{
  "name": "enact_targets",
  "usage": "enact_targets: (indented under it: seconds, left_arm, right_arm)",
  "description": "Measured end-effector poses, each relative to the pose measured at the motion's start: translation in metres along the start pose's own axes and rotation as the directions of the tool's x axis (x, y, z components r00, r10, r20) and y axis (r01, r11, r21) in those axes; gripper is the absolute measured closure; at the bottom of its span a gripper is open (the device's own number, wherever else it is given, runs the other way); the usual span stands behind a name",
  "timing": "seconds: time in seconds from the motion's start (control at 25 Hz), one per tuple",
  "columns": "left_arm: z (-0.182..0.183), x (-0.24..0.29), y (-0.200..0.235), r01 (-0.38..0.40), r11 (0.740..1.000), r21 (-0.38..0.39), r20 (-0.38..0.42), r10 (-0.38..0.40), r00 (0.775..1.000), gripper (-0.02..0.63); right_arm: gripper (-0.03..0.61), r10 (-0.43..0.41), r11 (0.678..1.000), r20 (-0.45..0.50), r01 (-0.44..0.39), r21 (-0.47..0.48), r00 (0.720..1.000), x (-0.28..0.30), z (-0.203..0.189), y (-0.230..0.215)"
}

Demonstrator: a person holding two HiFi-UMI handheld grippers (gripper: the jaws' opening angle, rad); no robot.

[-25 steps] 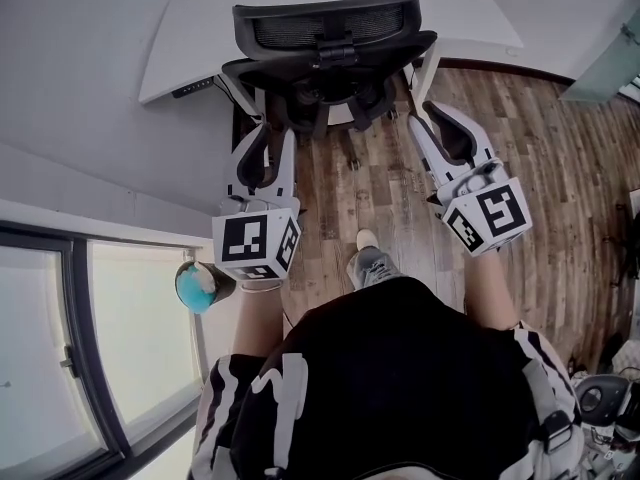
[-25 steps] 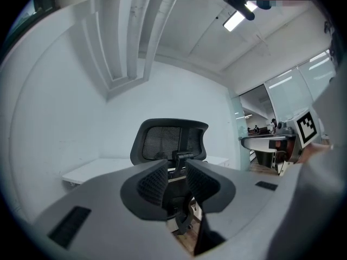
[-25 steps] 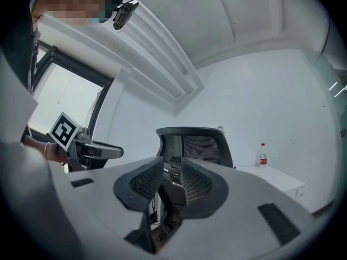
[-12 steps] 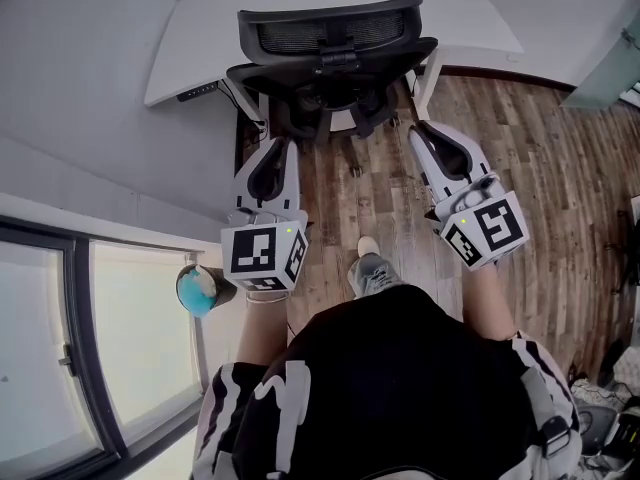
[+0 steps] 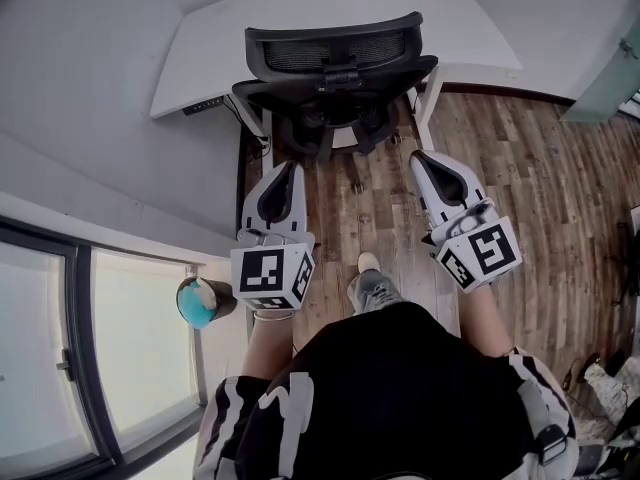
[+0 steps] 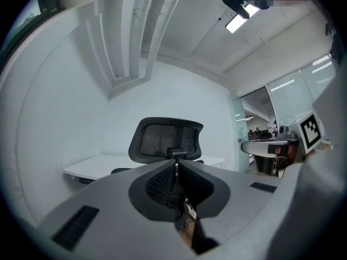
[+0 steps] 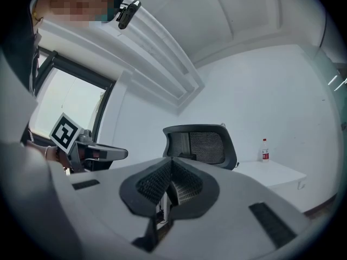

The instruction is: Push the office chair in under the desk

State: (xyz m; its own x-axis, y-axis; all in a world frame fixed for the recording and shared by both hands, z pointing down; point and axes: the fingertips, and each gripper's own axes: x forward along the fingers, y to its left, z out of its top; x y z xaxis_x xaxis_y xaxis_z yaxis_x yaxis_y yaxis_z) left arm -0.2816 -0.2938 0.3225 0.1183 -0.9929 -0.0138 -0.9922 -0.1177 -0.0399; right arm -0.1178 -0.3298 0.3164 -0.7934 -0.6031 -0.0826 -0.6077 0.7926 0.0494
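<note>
The black mesh-backed office chair [image 5: 330, 53] stands with its seat under the white desk [image 5: 230, 23], backrest toward me. My left gripper [image 5: 292, 166] hangs over the wood floor short of the chair's left side, apart from it. My right gripper [image 5: 418, 156] is level with it on the right, also clear of the chair. In the left gripper view the left gripper [image 6: 176, 164] is shut, pads together and empty, with the chair [image 6: 167, 137] ahead. In the right gripper view the right gripper [image 7: 169, 160] is likewise shut on nothing, facing the chair [image 7: 201, 143].
A white desk leg [image 5: 428, 83] stands right of the chair. A red-capped bottle [image 7: 264, 149] sits on the desk. A window [image 5: 60, 358] runs along the left, with a blue-green round object [image 5: 197, 300] beside it. My shoe [image 5: 372, 268] rests on the wood floor [image 5: 540, 168].
Both grippers have drawn back from the chair toward the person, and their jaws have closed. The chair stays at the desk.
</note>
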Motion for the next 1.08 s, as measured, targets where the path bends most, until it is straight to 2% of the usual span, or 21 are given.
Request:
enact_targets:
  seconds: [0.2,0.56,0.76,1.08]
  left_arm:
    - [-0.001,-0.002,-0.005,0.015,1.0,-0.004,0.003,-0.015,1.0,0.597]
    - [0.001,0.0,-0.009,0.03,0.999,-0.012,0.008,-0.03,1.0,0.597]
    - [0.004,0.0,-0.006,0.037,0.998,-0.04,0.016,-0.037,0.999,0.597]
    - [0.006,-0.001,-0.009,0.052,0.998,-0.036,0.019,-0.051,0.999,0.597]
  right_arm:
    - [0.569,-0.01,0.999,-0.019,0.01,-0.034,1.0,-0.003,-0.003,0.003]
    - [0.569,0.007,1.0,-0.011,-0.007,-0.023,1.0,-0.002,-0.001,0.009]
    - [0.569,0.014,0.999,-0.014,-0.014,-0.029,1.0,0.0,-0.001,0.013]
    - [0.569,0.015,0.999,0.001,-0.015,-0.042,1.0,0.0,0.004,0.015]
